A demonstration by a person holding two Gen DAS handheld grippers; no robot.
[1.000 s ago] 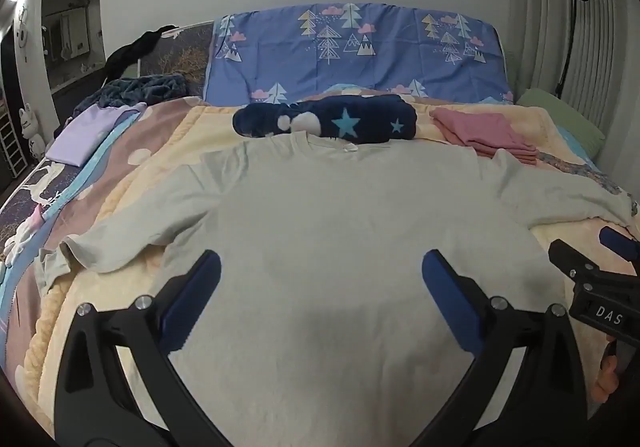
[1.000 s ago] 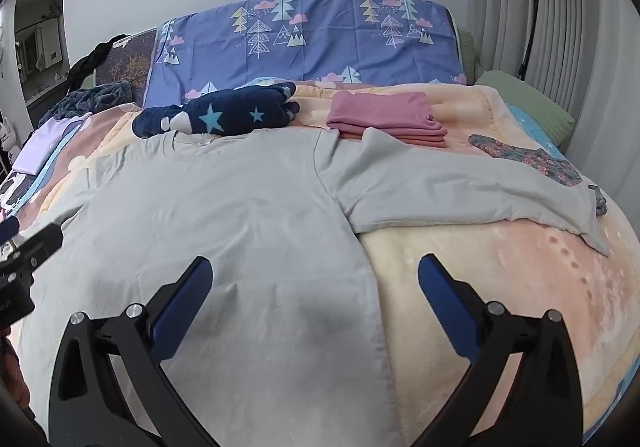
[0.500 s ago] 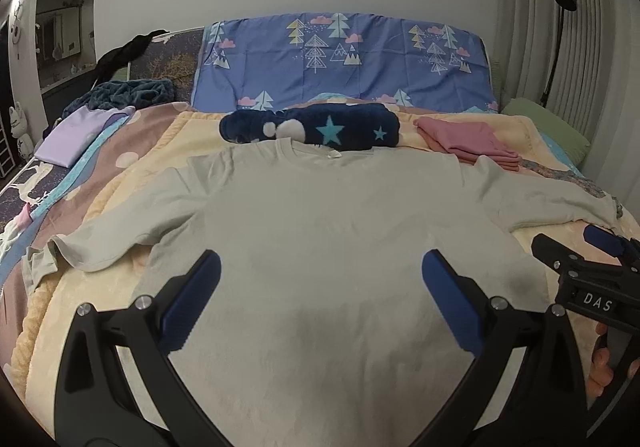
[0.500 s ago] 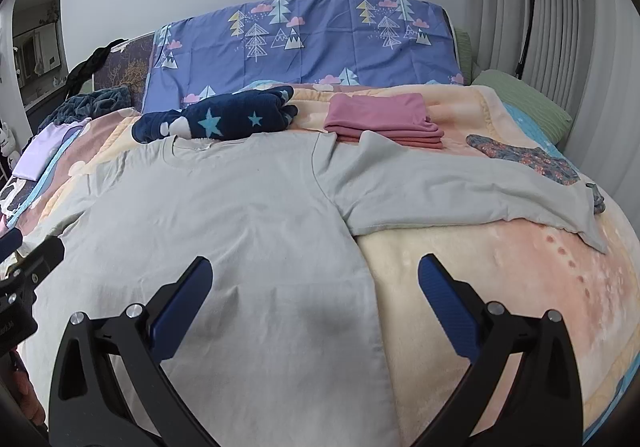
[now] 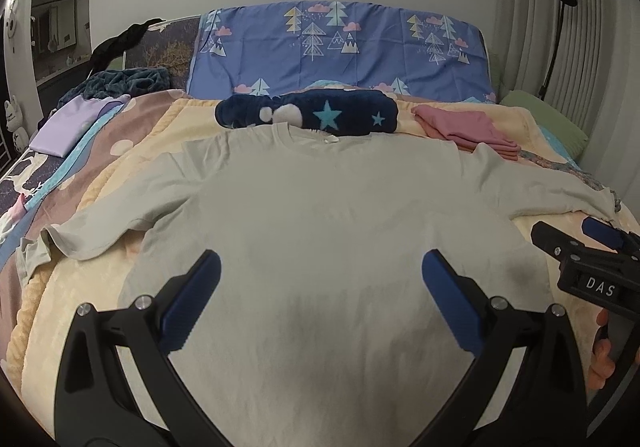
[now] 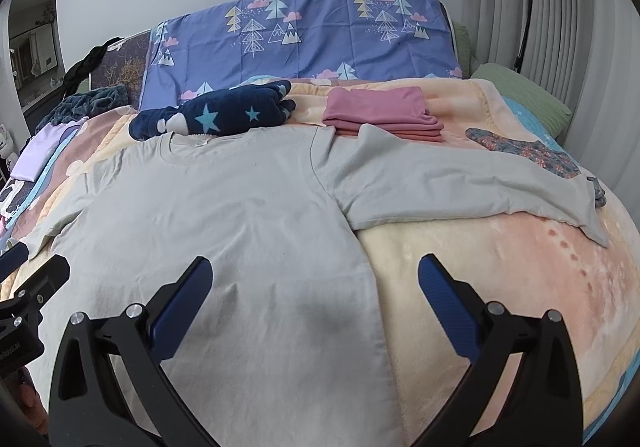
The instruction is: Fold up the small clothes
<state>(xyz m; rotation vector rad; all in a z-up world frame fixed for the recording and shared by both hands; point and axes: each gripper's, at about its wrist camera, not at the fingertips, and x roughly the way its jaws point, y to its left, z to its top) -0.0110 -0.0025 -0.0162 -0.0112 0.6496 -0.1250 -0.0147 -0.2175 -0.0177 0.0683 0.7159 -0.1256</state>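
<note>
Just shirt (image 5: 328, 231) beneath spread fingers (image 5: 192, 299)

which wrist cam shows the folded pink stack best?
Right wrist: the folded pink stack sits in full view, layers visible, just beyond the grey T-shirt. In the left wrist view the stack is smaller, off to the right, seen edge-on.
</note>
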